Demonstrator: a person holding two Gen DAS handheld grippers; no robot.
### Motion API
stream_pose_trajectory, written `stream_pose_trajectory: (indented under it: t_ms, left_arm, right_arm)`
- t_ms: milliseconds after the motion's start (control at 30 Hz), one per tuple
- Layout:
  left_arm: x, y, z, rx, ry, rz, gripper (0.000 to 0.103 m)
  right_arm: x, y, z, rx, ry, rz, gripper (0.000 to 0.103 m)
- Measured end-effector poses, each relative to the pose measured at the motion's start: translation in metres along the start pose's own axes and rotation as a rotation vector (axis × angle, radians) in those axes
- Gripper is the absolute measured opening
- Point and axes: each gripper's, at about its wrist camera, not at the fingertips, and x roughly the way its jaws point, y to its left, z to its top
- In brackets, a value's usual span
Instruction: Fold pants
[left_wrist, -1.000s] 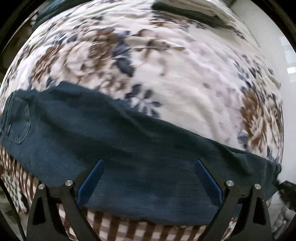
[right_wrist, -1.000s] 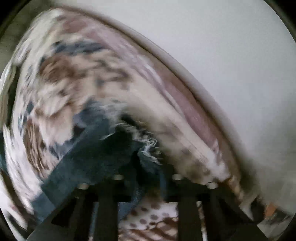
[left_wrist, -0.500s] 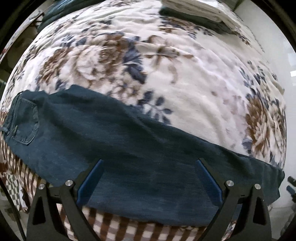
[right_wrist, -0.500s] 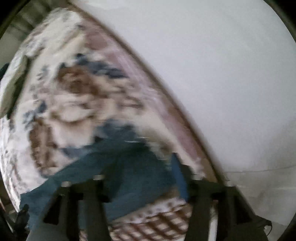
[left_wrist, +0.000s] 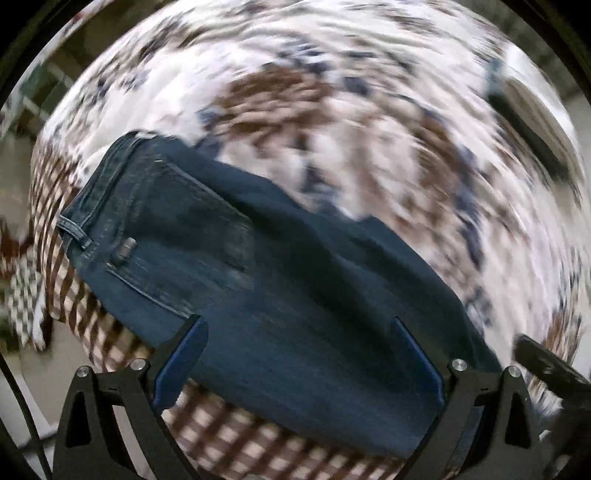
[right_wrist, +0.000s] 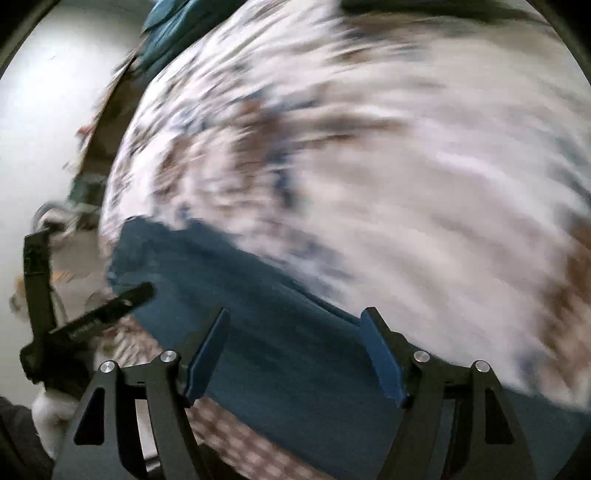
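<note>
Nearest in the left wrist view: left gripper (left_wrist: 297, 363) spread wide, blue pads clear of cloth, nothing pinched, poised straight above the pants (left_wrist: 280, 295). Just beyond the fingers, dark blue denim laid flat in a long band from ten o'clock to five o'clock, lying on the bed, waistband end with back pocket (left_wrist: 192, 221) and belt loop (left_wrist: 74, 229) toward nine o'clock. Under the near edge of the denim, a brown-and-white checked sheet (left_wrist: 258, 450) at six and eight o'clock. At four o'clock, a black bar poking in at the frame edge, probably part of the other tool, too blurred to be sure. Farther off, from eleven round to three o'clock, a white floral blanket (left_wrist: 369, 129) with brown and navy blooms, heavily smeared. Nearest in the right wrist view: right gripper (right_wrist: 295, 360) with jaws just been opening, now parted, nothing between the pads, denim below them only. Pants (right_wrist: 280, 354) running from nine o'clock down to five o'clock, one end at about nine o'clock near the bed's edge. At eight o'clock, the black frame of the left gripper (right_wrist: 85, 325). Beyond, the floral blanket (right_wrist: 406, 184) filling twelve to three o'clock, a dark teal cloth (right_wrist: 173, 26) bunched at eleven o'clock, pale wall (right_wrist: 48, 110) at ten.
</note>
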Motion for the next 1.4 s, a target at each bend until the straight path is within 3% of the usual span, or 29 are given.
stream_pose_trajectory:
  t_ms: [133, 267, 300, 367, 400, 467, 533, 700, 867, 967, 1033, 1100, 1200, 1233, 1300, 1367, 1400]
  left_arm:
    - [0.016, 0.038, 0.042, -0.091, 0.103, -0.049, 0.1]
    - [0.033, 0.054, 0.078, -0.117, 0.199, -0.068, 0.1]
    - [0.04, 0.057, 0.088, -0.135, 0.24, -0.088, 0.1]
    - [0.051, 0.061, 0.099, -0.177, 0.314, -0.115, 0.1]
    - [0.06, 0.064, 0.104, -0.222, 0.375, -0.154, 0.1]
    - [0.072, 0.066, 0.11, -0.277, 0.451, -0.19, 0.1]
    - [0.084, 0.067, 0.112, -0.332, 0.532, -0.21, 0.1]
    - [0.106, 0.065, 0.098, -0.391, 0.689, -0.198, 0.1]
    - [0.129, 0.059, 0.08, -0.396, 0.789, -0.128, 0.1]
    - [0.137, 0.057, 0.077, -0.408, 0.73, -0.136, 0.096]
    - [0.132, 0.056, 0.075, -0.388, 0.686, -0.134, 0.071]
    - [0.123, 0.055, 0.071, -0.356, 0.648, -0.147, 0.059]
    - [0.107, 0.053, 0.065, -0.304, 0.607, -0.188, 0.047]
    - [0.103, 0.053, 0.063, -0.302, 0.6, -0.202, 0.041]
    - [0.096, 0.055, 0.06, -0.305, 0.595, -0.231, 0.038]
    - [0.093, 0.056, 0.056, -0.311, 0.589, -0.247, 0.038]
    - [0.092, 0.05, 0.053, -0.323, 0.585, -0.255, 0.037]
  right_arm:
    - [0.069, 0.045, 0.054, -0.064, 0.131, 0.025, 0.076]
    - [0.141, 0.071, 0.09, -0.108, 0.271, 0.031, 0.073]
    - [0.149, 0.076, 0.095, -0.126, 0.27, 0.021, 0.066]
    - [0.147, 0.087, 0.095, -0.158, 0.242, 0.025, 0.029]
    - [0.139, 0.094, 0.091, -0.176, 0.211, -0.001, 0.028]
    - [0.124, 0.104, 0.08, -0.195, 0.155, -0.031, 0.014]
    - [0.114, 0.11, 0.07, -0.173, 0.101, -0.015, 0.007]
    - [0.076, 0.115, 0.035, -0.127, 0.013, 0.051, 0.003]
    - [0.061, 0.123, 0.005, -0.138, 0.014, 0.1, 0.002]
    - [0.063, 0.126, -0.002, -0.147, 0.04, 0.126, 0.001]
    - [0.068, 0.123, -0.004, -0.147, 0.064, 0.105, 0.001]
    - [0.066, 0.108, 0.002, -0.076, 0.081, 0.162, 0.001]
    - [0.058, 0.084, 0.017, 0.035, 0.073, 0.179, 0.004]
    - [0.056, 0.077, 0.023, 0.071, 0.068, 0.19, 0.008]
    - [0.056, 0.066, 0.036, 0.121, 0.071, 0.24, 0.028]
    - [0.064, 0.063, 0.047, 0.144, 0.11, 0.297, 0.055]
    - [0.074, 0.063, 0.052, 0.155, 0.155, 0.332, 0.058]
